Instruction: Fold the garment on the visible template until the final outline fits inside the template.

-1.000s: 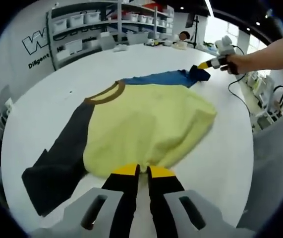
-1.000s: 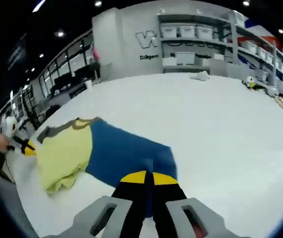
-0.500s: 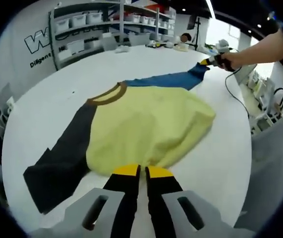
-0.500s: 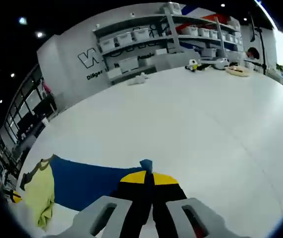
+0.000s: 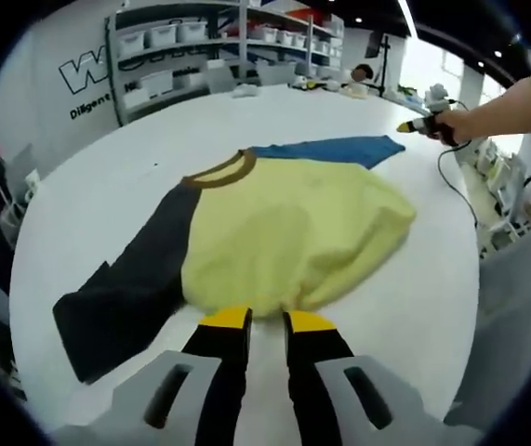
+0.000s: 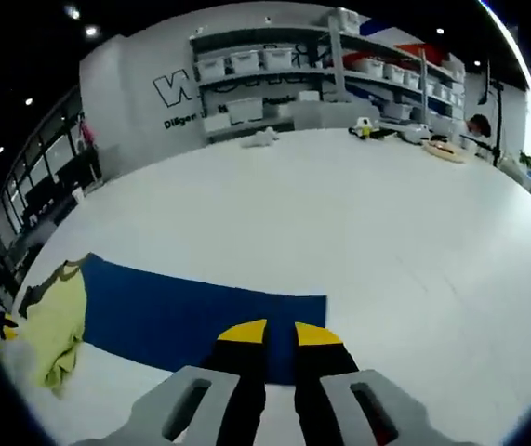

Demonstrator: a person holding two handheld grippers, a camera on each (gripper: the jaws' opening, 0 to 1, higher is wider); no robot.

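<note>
Lying garment: the shirt (image 5: 293, 237) is resting flat on the white table (image 5: 88, 200), its yellow body spreading in the middle of the left gripper view.
Sleeves: the dark sleeve (image 5: 130, 288) is stretching out toward the lower left of that view, while the blue sleeve (image 5: 335, 150) is reaching away on the far side; in the right gripper view that blue sleeve (image 6: 191, 311) is lying smooth and flat across the table (image 6: 358, 214).
Collar: a brown neckband (image 5: 220, 171) is curving at the top of the yellow body.
Left gripper (image 5: 265, 321): its yellow-tipped jaws are standing apart with a clear gap, just at the near hem of the yellow body, gripping nothing.
Right gripper (image 6: 270, 332): its jaws are parted too, hovering over the cuff end of the blue sleeve without clamping it; it is also appearing far off in the left gripper view (image 5: 416, 125), held in a person's hand (image 5: 451, 123), just past the sleeve's end.
Background: shelving with bins (image 6: 274, 70) is lining the far wall.
</note>
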